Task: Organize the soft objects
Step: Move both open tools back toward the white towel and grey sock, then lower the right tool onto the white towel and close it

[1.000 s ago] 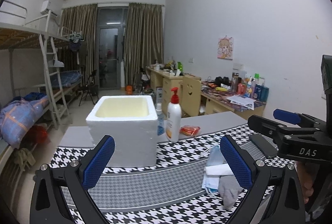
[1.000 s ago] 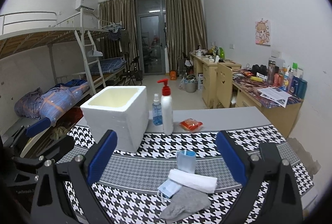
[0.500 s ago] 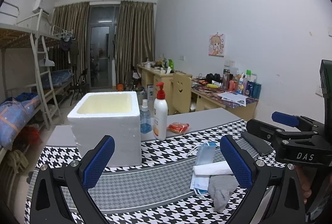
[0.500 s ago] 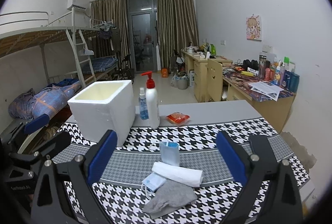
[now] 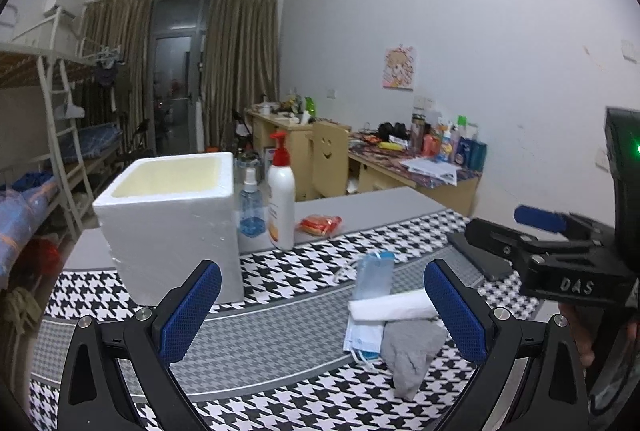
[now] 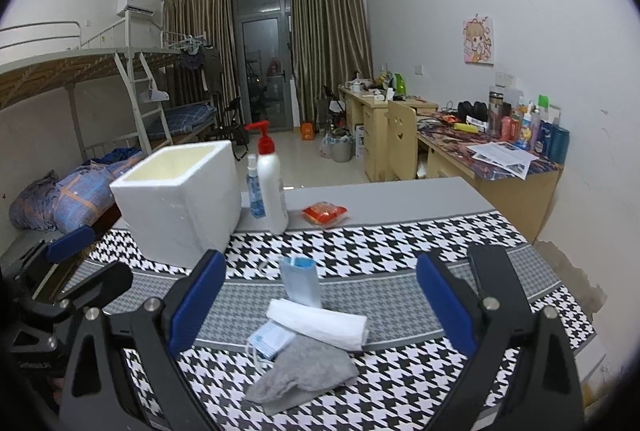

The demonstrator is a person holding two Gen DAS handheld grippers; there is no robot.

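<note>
Both the left gripper and right gripper are spread wide, holding nothing. Nearest on the houndstooth counter, a limp grey cloth probably bunches easily; pinch its thick middle. Beyond lie a white rolled towel, light blue masks, then an open white foam box.

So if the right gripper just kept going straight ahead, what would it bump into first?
Probably the soft pile. The right gripper, jaws open, points at the white rolled cloth, with the gray sock nearer and lower and a blue face mask behind. Depth is hard to judge, so it could pass just above them.
</note>
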